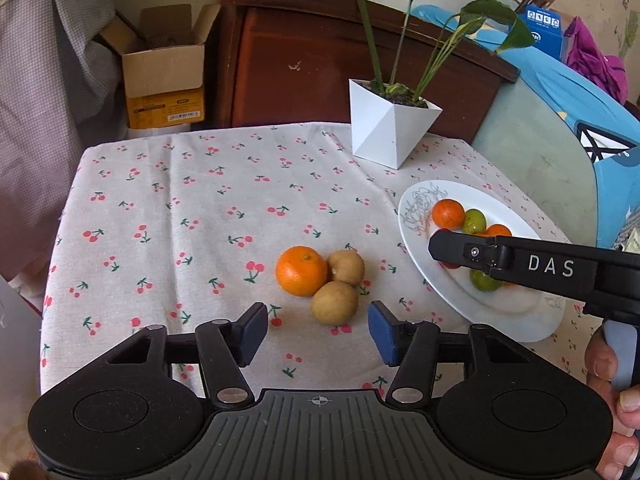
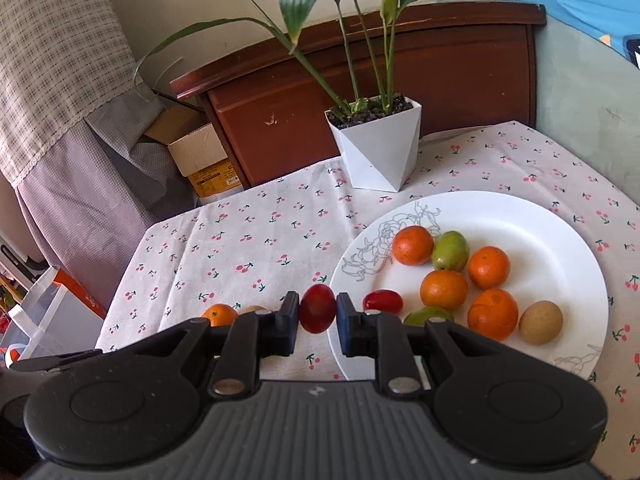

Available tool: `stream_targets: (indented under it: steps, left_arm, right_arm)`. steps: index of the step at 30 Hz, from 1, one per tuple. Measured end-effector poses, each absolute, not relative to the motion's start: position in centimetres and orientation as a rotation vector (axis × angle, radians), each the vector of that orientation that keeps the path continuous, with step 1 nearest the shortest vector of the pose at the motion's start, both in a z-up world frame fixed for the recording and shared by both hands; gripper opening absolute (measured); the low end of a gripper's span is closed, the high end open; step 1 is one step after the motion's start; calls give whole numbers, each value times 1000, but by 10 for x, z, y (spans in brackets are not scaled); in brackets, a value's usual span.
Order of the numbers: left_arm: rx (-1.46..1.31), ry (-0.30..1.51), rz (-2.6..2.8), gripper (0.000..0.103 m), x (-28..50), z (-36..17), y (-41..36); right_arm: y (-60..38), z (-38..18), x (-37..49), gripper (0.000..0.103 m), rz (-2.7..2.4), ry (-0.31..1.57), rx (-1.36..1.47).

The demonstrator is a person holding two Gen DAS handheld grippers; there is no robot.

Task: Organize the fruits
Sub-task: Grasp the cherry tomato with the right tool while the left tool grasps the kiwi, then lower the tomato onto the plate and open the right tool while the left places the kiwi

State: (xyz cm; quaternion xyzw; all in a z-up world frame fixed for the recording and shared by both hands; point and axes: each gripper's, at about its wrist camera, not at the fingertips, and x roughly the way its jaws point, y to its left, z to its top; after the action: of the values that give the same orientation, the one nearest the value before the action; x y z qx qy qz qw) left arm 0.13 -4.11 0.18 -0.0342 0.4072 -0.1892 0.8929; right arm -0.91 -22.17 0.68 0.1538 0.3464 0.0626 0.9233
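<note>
An orange [image 1: 301, 270] and two brown round fruits [image 1: 346, 267] [image 1: 334, 303] lie together on the cherry-print cloth. My left gripper [image 1: 317, 330] is open just in front of them, empty. A white plate [image 2: 560, 236] at the right holds several oranges [image 2: 412, 245], green fruits [image 2: 450, 251], a red fruit [image 2: 382, 301] and a brown fruit [image 2: 540, 322]. My right gripper [image 2: 317, 314] is shut on a dark red fruit [image 2: 317, 308], held above the plate's left rim. It shows from the side in the left wrist view [image 1: 434, 246].
A white faceted pot [image 1: 390, 130] with a green plant stands at the table's back, behind the plate. A wooden cabinet [image 1: 304, 60] and a cardboard box [image 1: 164, 76] are behind the table. A blue-covered seat [image 1: 560, 92] is at the right.
</note>
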Motion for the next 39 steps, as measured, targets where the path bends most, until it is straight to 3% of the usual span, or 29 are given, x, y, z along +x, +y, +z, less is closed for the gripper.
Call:
stream_targets:
  steps: [4,15,17,39]
  left_arm:
    - [-57,840,-415,39,0,-3,-52]
    - [-14,800,-378,33,0,-7,-62]
    - [-6,791,-380,25,0,-8,-63]
    - [-79,694,-508,25,11,25,-107]
  right_arm:
    - [-226,9,-13,19,119,703,324]
    - [-239,12,-23,19,103,699,355]
    - [-241,12,-24,19,99,700,360]
    - [-307,29,-46,19,-73,610,523]
